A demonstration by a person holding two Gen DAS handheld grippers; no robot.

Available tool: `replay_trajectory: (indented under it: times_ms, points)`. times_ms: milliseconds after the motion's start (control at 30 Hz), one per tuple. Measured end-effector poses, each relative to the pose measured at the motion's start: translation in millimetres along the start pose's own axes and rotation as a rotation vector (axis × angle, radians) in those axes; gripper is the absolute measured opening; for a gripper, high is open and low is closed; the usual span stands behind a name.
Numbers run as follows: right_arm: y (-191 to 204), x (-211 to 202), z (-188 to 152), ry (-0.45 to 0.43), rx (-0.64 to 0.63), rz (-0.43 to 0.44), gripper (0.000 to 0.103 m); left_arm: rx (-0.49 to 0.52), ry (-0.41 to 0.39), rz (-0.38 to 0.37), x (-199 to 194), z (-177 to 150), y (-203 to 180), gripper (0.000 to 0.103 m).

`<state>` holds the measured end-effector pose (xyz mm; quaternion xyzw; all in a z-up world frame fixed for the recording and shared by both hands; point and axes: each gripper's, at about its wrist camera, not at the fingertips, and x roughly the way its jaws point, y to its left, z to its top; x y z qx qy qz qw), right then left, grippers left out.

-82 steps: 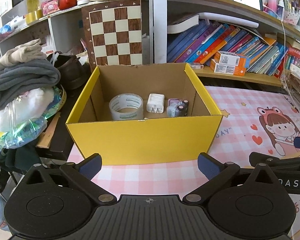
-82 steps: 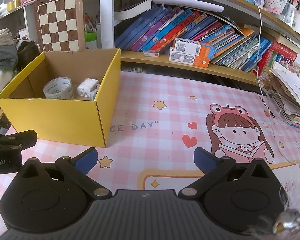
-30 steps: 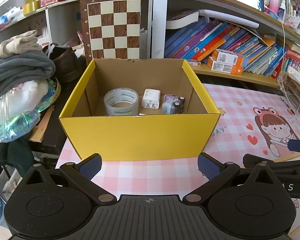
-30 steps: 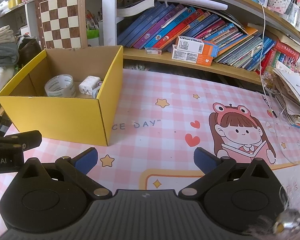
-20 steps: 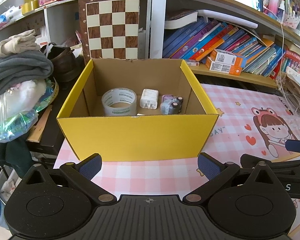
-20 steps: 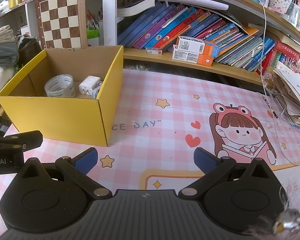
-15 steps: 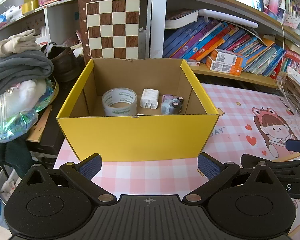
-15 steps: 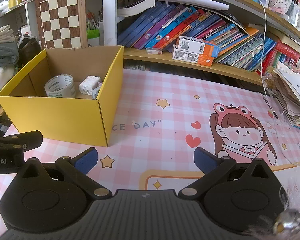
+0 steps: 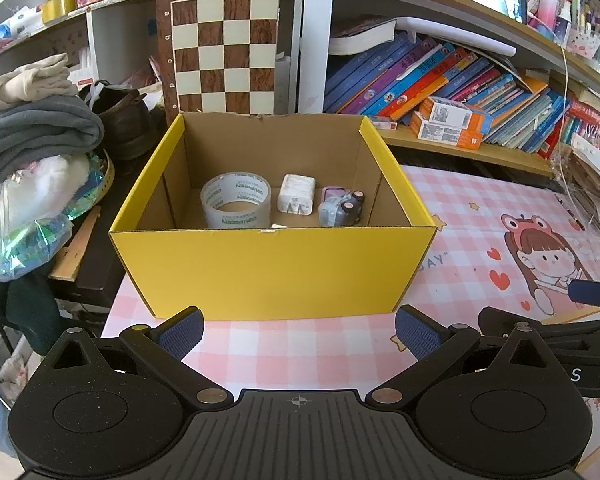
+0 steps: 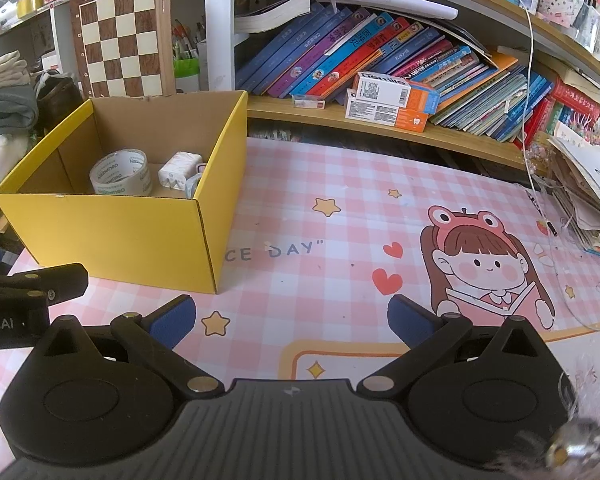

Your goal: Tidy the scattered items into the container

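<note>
Near the yellow box [image 9: 272,268], you hold left gripper [image 9: 298,330] and right gripper [image 10: 290,320] released and empty, since tape roll [image 9: 236,205], charger [image 9: 296,199] and toy car [image 9: 341,208] already sit inside.

Yellow box [image 9: 272,272], pink checked mat [image 10: 340,184], seemingly greyish-clear tape roll [image 9: 236,205]

Seen ahead and to the left on the pink checked mat [image 10: 340,200]: a yellow box [image 10: 116,236] with its top open, holding a roll of clear tape [image 10: 120,178], a white charger [image 10: 180,170] just beside it, and a small item [image 10: 194,184] mostly hidden behind the box's right wall. Right gripper [image 10: 290,320] held low over the mat with both blue-padded fingers [image 10: 172,322] spread wide and nothing between them. Behind, a chessboard [image 10: 120,40] upright and leaning books [image 10: 360,52] on a shelf.
</note>
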<state>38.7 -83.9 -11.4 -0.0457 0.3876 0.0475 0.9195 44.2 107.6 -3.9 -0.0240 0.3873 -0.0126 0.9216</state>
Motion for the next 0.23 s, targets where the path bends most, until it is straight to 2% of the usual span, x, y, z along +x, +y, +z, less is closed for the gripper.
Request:
replay_trajectory:
  times_ms: [233]
  points:
    - [0.9, -0.5, -0.5, 0.002, 0.002, 0.002, 0.103, -0.014, 0.007, 0.006, 0.8, -0.6, 2.2, 0.103]
